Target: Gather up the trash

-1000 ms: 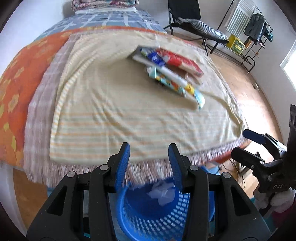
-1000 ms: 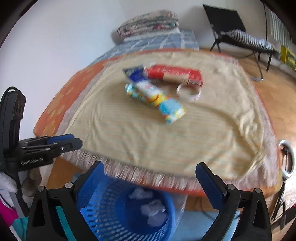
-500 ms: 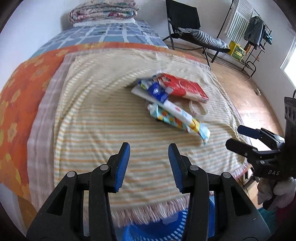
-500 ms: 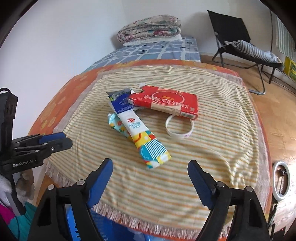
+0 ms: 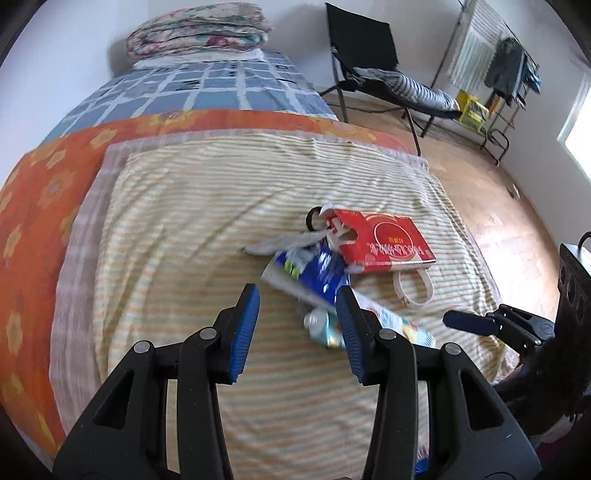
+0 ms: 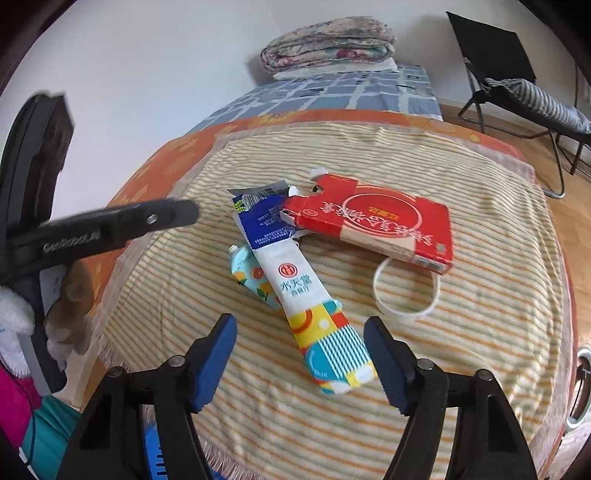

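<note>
On the striped blanket (image 6: pixel 461 236), a heap of trash is approached by both grippers.
Nothing is held: the left gripper (image 5: pixel 297 328) is parted and empty, while the right gripper (image 6: pixel 301 350) is closing around the flattened carton (image 6: pixel 314 310), unpinched, at twelve o'clock. Judged light and crushable, the carton is best gripped across its near end; the red box (image 6: pixel 373 225) lies at one o'clock.

Setting: a bedroom in a home. The landmark is the bed (image 5: pixel 184 206), covered with a striped yellow blanket (image 6: pixel 369 424) over an orange flowered sheet (image 5: pixel 40 192). A folded quilt (image 5: pixel 195 29) lies at the bed's far end. Beyond the bed's far right corner stands a folding chair (image 5: pixel 362 40); further right, a clothes rack (image 5: pixel 506 77) on wooden flooring (image 5: pixel 491 206).
</note>
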`<state>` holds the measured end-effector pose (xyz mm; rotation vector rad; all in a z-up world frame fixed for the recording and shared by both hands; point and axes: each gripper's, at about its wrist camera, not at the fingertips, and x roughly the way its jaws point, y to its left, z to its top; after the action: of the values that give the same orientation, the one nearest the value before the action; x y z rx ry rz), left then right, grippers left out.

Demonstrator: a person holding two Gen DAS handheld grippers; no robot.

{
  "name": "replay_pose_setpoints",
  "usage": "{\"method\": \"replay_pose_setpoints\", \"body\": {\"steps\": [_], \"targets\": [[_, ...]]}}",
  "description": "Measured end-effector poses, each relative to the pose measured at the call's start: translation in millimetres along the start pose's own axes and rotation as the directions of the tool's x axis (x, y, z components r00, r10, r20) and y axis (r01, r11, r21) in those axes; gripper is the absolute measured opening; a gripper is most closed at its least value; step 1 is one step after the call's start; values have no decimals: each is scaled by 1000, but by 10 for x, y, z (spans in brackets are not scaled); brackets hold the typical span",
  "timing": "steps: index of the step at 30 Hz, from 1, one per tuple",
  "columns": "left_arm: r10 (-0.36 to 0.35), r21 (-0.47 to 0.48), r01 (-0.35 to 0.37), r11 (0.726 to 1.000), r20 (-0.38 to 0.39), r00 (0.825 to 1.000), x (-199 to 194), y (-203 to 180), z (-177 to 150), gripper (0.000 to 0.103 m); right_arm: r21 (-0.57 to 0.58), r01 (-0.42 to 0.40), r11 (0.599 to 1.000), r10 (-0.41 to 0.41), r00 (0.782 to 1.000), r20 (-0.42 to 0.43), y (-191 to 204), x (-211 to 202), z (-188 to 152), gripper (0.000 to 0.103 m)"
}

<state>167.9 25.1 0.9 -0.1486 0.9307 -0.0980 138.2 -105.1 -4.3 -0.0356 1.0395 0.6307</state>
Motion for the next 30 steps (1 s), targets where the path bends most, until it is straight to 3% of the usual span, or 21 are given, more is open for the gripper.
{"method": "replay_pose_setpoints", "body": {"steps": [14, 25, 30], "targets": [[59, 127, -55, 990, -33, 998, 507, -87, 166, 44, -23, -2, 1000, 0, 999, -45, -3, 319, 136, 70], [79, 124, -74, 990, -40, 996, 707, -18, 255, 44, -28, 2, 1000, -3, 999, -44, 14, 407, 227, 65], [69, 78, -65, 995, -49, 996, 743, 104, 276, 44, -35, -1, 999, -1, 998, -55, 6, 450, 231, 62]]}}
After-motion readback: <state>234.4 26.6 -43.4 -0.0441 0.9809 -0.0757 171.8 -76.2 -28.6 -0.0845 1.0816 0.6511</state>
